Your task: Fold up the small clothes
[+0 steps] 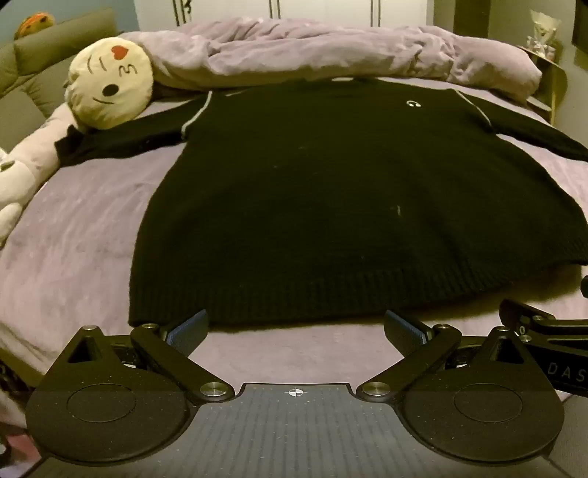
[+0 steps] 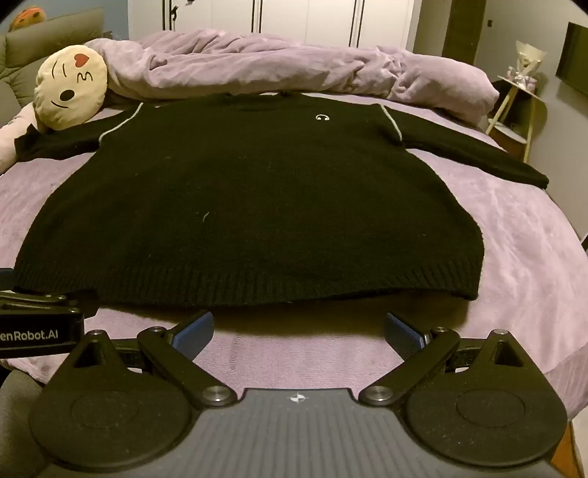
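Left tool (image 1: 296, 327): we are holding it tilted down over the near edge of the bed, its jaws spread wide with nothing between them; the blue pads (image 1: 189, 329) are hanging just short of the sweater's hem.
Right tool (image 2: 299, 329): we are holding it the same way, jaws spread wide and empty, its pads (image 2: 402, 332) near the hem but not touching it.
Neighbouring tools: in the left wrist view we are seeing part of the right tool at the right edge; in the right wrist view the left tool is showing at the left edge.
Bed (image 1: 73, 228): we are looking across a lilac sheet that is lying under everything.
Sweater (image 1: 330, 206): the black knit sweater is lying flat, front up, in the middle of the bed, ribbed hem nearest us, collar far, both sleeves spread out to the sides; pale piping is running along the shoulder seams and a small white logo is sitting on the chest.
Plush toy (image 1: 110, 84): a cream round-faced toy is resting by the far left sleeve, its face overlapping the cuff end.
Duvet (image 1: 330, 51): a crumpled lilac duvet is bunching along the far side, beyond the collar.
Wardrobe (image 2: 305, 18): white doors are standing behind the bed.
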`<state>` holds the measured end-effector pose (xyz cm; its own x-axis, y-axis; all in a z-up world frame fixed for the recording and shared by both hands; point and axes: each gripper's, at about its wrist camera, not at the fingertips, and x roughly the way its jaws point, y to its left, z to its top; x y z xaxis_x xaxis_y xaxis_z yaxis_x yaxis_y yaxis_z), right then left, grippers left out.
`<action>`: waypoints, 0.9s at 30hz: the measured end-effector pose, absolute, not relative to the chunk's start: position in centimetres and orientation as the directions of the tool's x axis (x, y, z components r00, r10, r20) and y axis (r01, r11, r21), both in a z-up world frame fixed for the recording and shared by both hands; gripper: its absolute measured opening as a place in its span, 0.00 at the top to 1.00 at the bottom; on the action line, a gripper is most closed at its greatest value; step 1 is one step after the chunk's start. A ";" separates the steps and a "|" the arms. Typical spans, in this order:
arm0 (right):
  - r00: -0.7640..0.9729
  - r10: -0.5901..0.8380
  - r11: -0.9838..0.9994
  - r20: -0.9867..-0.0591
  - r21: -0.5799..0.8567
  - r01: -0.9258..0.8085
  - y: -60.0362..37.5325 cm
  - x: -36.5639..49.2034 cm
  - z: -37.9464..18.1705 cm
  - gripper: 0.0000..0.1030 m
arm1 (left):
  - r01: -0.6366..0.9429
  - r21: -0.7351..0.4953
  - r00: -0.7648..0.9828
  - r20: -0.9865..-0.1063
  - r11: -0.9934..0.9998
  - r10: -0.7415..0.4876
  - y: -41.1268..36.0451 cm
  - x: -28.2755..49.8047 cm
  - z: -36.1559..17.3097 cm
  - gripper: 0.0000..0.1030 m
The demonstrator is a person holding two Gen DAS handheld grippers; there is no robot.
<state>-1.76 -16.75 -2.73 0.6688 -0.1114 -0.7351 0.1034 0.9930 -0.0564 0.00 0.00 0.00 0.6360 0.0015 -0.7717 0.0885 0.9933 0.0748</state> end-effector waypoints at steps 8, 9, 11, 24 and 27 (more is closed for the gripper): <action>0.668 -0.115 0.993 -0.735 -0.058 0.106 -16.8 -1.8 -2.8 0.04 | 0.091 0.071 0.631 -0.776 0.993 -0.002 -0.3 -0.5 0.0 0.00; 0.669 -0.114 0.993 -0.734 -0.057 0.107 -16.8 -1.8 -2.7 0.04 | 0.091 0.071 0.630 -0.776 0.993 -0.002 -0.4 -0.6 0.0 0.00; 0.670 -0.112 0.993 -0.734 -0.056 0.105 -16.5 -1.8 -2.8 0.04 | 0.092 0.070 0.627 -0.779 0.993 -0.003 -0.6 -0.4 -0.1 0.00; 0.675 -0.115 0.992 -0.728 -0.056 0.109 -16.8 -2.1 -2.3 0.04 | 0.088 0.052 0.611 -0.791 0.995 -0.012 -0.1 -0.1 0.0 0.00; 0.676 -0.116 0.992 -0.728 -0.057 0.108 -16.7 -2.1 -2.3 0.04 | 0.087 0.050 0.608 -0.794 0.995 -0.013 -0.1 -0.1 -0.1 0.00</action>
